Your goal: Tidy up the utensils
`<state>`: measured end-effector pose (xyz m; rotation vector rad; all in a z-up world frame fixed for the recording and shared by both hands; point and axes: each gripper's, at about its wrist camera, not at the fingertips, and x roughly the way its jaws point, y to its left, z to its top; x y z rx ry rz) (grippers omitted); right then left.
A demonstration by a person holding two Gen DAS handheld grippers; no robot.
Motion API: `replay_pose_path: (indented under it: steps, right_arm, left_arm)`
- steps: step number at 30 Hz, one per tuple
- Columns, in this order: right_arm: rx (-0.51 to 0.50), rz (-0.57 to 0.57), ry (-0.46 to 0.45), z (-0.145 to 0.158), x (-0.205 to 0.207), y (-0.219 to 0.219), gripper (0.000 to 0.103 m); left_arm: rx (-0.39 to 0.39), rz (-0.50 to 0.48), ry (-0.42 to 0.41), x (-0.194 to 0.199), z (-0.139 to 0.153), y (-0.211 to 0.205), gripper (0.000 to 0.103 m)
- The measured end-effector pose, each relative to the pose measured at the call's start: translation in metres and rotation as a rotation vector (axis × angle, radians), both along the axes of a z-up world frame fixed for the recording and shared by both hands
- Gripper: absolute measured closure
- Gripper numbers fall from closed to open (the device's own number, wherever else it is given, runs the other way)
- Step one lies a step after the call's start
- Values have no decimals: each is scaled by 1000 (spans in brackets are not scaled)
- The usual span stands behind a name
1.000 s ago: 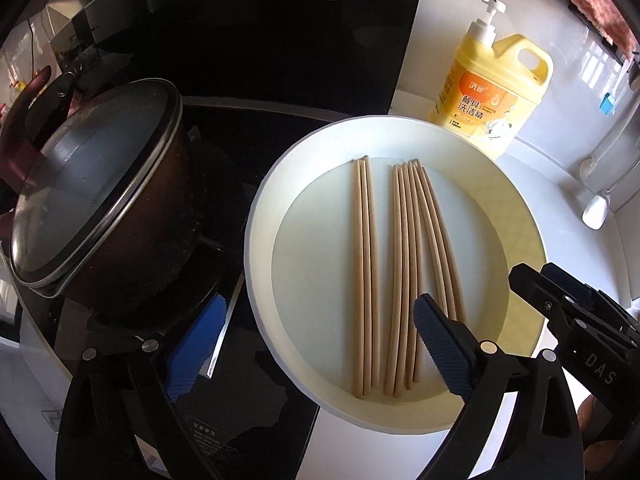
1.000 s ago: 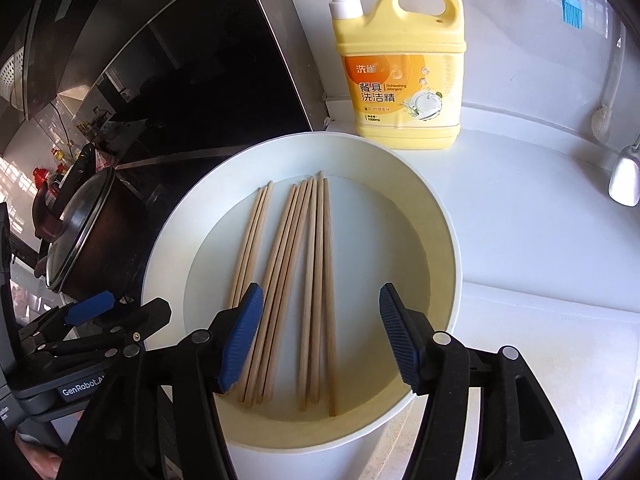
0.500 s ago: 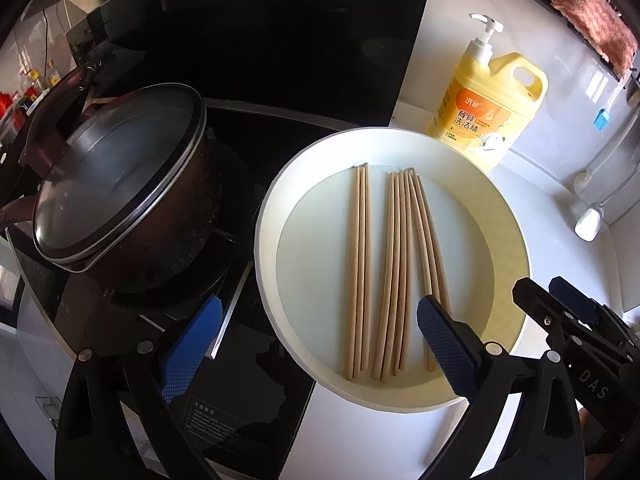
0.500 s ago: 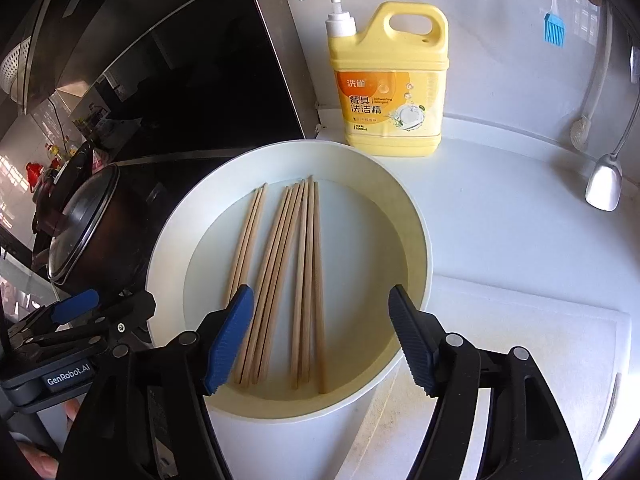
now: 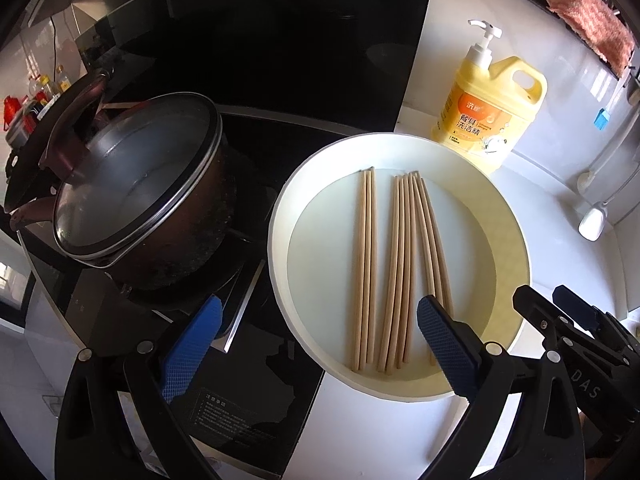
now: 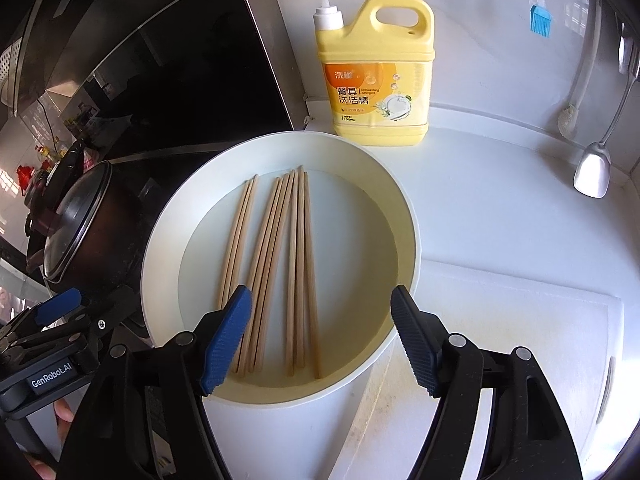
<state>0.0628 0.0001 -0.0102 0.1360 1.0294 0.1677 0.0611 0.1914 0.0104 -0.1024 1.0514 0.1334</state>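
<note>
Several wooden chopsticks (image 5: 404,268) lie side by side in a round white basin (image 5: 276,248): a pair on the left and a bigger bunch to its right. My left gripper (image 5: 320,346) hangs open above the basin's near left rim, holding nothing. The right wrist view shows the same chopsticks (image 6: 276,264) in the basin (image 6: 414,240). My right gripper (image 6: 320,340) hovers over their near ends. Its jaws are opening, and the pads touch nothing. Each gripper shows at the edge of the other's view.
A dark pot with a glass lid (image 5: 132,200) sits on the black stove left of the basin. A yellow dish-soap bottle (image 6: 380,80) stands behind it. A white cutting board (image 6: 500,340) lies to the right. A ladle (image 6: 592,176) and a blue brush (image 6: 540,20) hang on the wall.
Both grippers have drawn up and back from the basin, so it looks smaller and more of the pot shows. The right jaws have spread wider. The chopsticks have not moved.
</note>
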Motion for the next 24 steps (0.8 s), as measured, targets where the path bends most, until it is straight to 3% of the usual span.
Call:
replay_pose_path:
  steps: [24]
  right_arm:
    - [-10,5,-4,5,-3,-1,34]
  left_arm:
    - [49,3,-8,-2,8,-2,6]
